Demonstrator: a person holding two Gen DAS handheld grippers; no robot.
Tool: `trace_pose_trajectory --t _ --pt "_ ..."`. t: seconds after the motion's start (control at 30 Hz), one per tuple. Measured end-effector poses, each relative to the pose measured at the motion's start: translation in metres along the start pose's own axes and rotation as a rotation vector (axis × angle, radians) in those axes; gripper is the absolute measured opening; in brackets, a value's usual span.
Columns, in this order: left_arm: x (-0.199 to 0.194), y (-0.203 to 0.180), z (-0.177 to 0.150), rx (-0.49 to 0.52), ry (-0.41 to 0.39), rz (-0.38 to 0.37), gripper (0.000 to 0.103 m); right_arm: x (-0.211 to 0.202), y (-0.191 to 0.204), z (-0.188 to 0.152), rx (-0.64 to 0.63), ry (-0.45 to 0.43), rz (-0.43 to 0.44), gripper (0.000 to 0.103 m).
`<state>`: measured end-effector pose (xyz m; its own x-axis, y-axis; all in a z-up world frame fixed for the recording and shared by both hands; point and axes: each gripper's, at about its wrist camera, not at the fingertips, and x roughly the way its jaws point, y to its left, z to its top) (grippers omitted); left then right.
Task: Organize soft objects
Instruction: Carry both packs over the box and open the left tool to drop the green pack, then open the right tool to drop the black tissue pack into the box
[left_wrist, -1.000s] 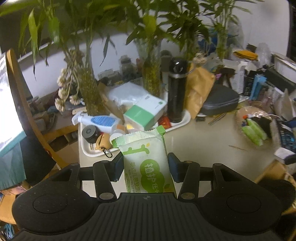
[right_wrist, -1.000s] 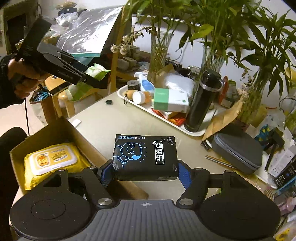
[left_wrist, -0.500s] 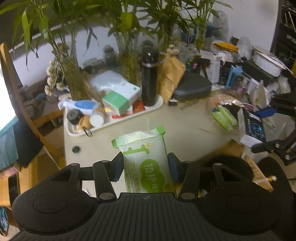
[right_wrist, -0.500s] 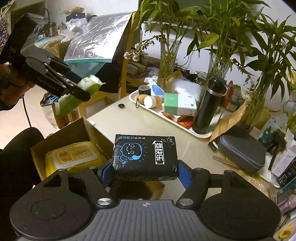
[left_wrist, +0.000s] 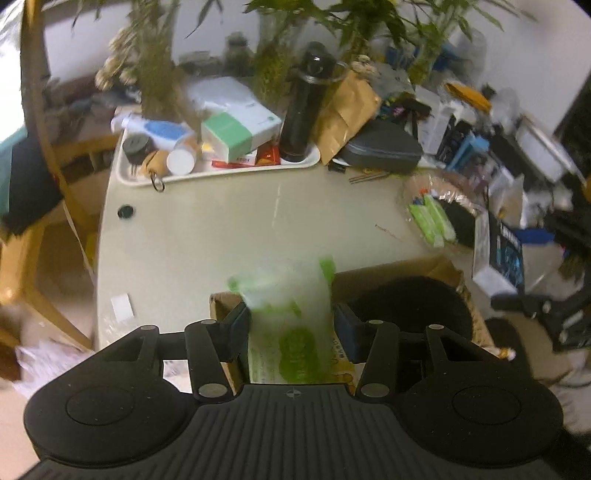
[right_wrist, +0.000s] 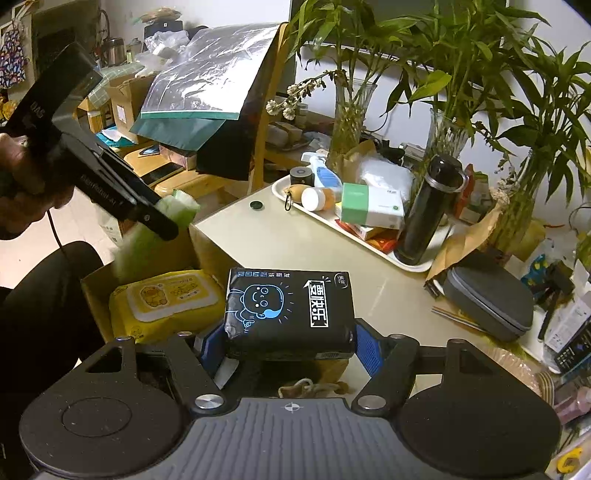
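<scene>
My left gripper (left_wrist: 291, 325) is shut on a white and green tissue pack (left_wrist: 291, 317), blurred by motion, above the near edge of a cardboard box (left_wrist: 406, 269). It also shows in the right wrist view (right_wrist: 162, 225) with the green pack (right_wrist: 147, 236) hanging over the box (right_wrist: 199, 243). My right gripper (right_wrist: 290, 339) is shut on a black tissue pack (right_wrist: 288, 314) with a blue cartoon face, held above the box. A yellow wet-wipe pack (right_wrist: 162, 299) lies inside the box.
A white tray (right_wrist: 343, 225) at the back of the beige table (left_wrist: 221, 236) holds a black flask (right_wrist: 428, 214), a green and white carton (right_wrist: 369, 206) and bottles. A grey zip case (right_wrist: 487, 302) and glass vases with bamboo stand to the right. A wooden chair stands at the left.
My left gripper has tilted down and moved with the green pack over the cardboard box. My right gripper has moved closer to the box with the black pack.
</scene>
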<state>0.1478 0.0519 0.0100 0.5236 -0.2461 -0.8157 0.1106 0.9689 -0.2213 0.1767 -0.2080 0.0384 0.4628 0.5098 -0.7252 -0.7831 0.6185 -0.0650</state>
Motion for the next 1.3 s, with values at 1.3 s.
trace_pose_trajectory --t 1.3 --pt "-0.045 -0.008 -0.078 0.046 -0.141 0.156 0.073 0.025 0.05 0.002 -0.051 -0.014 0.104 0.102"
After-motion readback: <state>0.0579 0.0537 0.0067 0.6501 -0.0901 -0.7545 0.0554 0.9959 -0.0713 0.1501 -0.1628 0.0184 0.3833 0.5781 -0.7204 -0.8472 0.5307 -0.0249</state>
